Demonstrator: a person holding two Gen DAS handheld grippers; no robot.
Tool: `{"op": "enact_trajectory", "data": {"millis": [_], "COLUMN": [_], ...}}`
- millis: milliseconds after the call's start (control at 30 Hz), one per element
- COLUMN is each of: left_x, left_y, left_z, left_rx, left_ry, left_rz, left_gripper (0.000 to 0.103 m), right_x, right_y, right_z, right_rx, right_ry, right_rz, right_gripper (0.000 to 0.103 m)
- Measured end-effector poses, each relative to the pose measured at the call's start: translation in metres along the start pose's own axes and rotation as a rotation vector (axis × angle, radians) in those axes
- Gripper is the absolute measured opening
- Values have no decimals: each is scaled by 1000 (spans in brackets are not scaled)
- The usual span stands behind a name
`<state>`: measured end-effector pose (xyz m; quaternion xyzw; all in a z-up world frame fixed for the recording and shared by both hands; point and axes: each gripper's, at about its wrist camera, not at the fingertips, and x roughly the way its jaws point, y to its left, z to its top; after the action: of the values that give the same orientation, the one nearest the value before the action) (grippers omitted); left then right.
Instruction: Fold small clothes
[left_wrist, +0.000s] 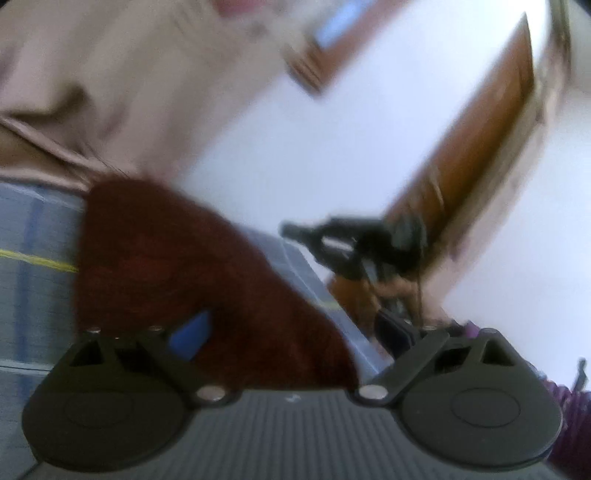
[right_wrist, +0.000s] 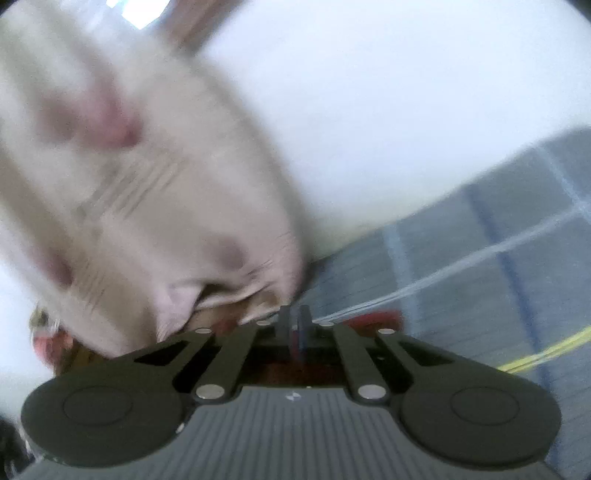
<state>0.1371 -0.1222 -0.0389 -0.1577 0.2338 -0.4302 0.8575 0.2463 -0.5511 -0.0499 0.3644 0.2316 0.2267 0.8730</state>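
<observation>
The left gripper (left_wrist: 255, 332) stands wide open with dark maroon fuzzy cloth (left_wrist: 177, 266) draped between its arms, while the right gripper (right_wrist: 295, 325) is pinched closed on a pale beige ribbed garment (right_wrist: 155, 206).

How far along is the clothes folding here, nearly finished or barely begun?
Barely begun, I'd judge. No folded garment shows in either view. In hand: the dark red garment lies bunched over the open left gripper, and the right gripper looks shut, perhaps on dark red cloth, beside a pale pink garment. Both garments remain to be folded on the checked sheet.
</observation>
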Motion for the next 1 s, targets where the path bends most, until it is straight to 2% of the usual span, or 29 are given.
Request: {"op": "enact_trajectory", "data": {"millis": [67, 133, 167, 233, 300, 400, 500, 567, 600, 667, 800, 833, 867, 900, 1000], "left_x": [8, 4, 2, -3, -5, -3, 1, 3, 3, 5, 9, 8, 7, 5, -10], "left_y": [3, 7, 7, 9, 11, 4, -1, -1, -3, -4, -14, -17, -20, -23, -34], "left_z": [-6, -9, -10, -15, -20, -18, -17, -17, -19, -21, -26, -26, -26, -25, -15], "left_rx": [-25, -45, -50, -60, -55, -25, 13, 30, 38, 59, 102, 111, 115, 113, 81], "left_ry": [3, -29, -36, -55, -62, -52, -40, -33, -32, -28, -11, -8, -7, -6, -22], "left_rz": [19, -6, -8, -23, -27, -21, -7, -4, 2, 7, 34, 45, 56, 52, 19], "left_gripper": [96, 96, 96, 96, 96, 97, 98, 99, 99, 100, 101, 101, 101, 101, 101], "right_x": [-4, -5, -5, 0, 7, 19, 28, 39, 41, 48, 65, 68, 71, 73, 66], "right_y": [-9, -2, 9, 25, 32, 33, 28, 31, 31, 41, 70, 76, 78, 78, 76], "right_z": [-4, -16, -27, -44, -55, -62, -59, -58, -58, -63, -68, -69, -70, -69, -62], "right_rx": [24, 41, 5, -49, -49, -31, 46, 50, 61, 52, -81, -121, -153, -165, -198], "right_ry": [-16, 23, 55, 115, 145, 155, 134, 144, 155, 179, 188, 188, 196, 199, 179], "right_rz": [45, 141, 144, 139, 78, 14, 43, -36, -38, 14, -69, -74, -71, -55, -13], "right_gripper": [9, 12, 14, 24, 56, 69, 80, 86, 86, 86, 84, 77, 43, 28, 27]}}
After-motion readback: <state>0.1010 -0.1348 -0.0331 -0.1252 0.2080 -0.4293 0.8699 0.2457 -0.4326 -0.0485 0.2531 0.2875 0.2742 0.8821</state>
